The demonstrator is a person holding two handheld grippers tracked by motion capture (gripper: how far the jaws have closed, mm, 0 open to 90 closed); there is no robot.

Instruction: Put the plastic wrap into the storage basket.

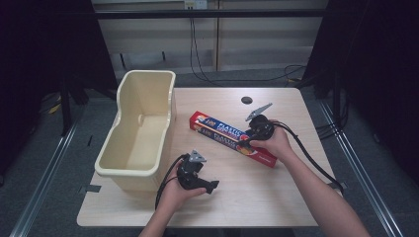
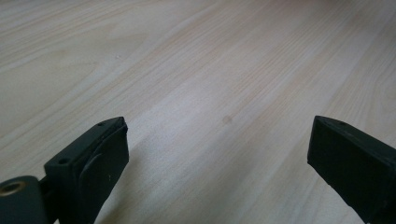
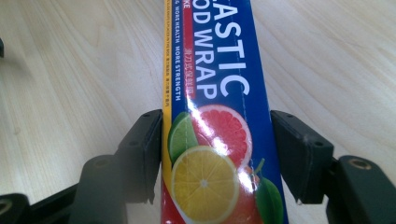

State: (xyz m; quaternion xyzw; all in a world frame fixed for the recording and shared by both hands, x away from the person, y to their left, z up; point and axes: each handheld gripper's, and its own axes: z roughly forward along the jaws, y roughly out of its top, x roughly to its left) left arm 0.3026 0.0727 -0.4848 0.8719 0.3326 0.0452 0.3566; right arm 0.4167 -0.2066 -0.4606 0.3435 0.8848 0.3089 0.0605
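A long blue and red plastic wrap box lies at a slant on the wooden table, right of centre. My right gripper sits at its near right end. In the right gripper view the two jaws press against both long sides of the plastic wrap box, beside the printed citrus slices, so the right gripper is shut on it. My left gripper hovers low over bare wood near the front, beside the bin's corner. In the left gripper view the left gripper stands open with nothing between its jaws.
A tall cream plastic bin stands on the table's left part, empty inside. A dark round cable hole is set in the far tabletop. Cables trail from both grippers towards the table's near edges.
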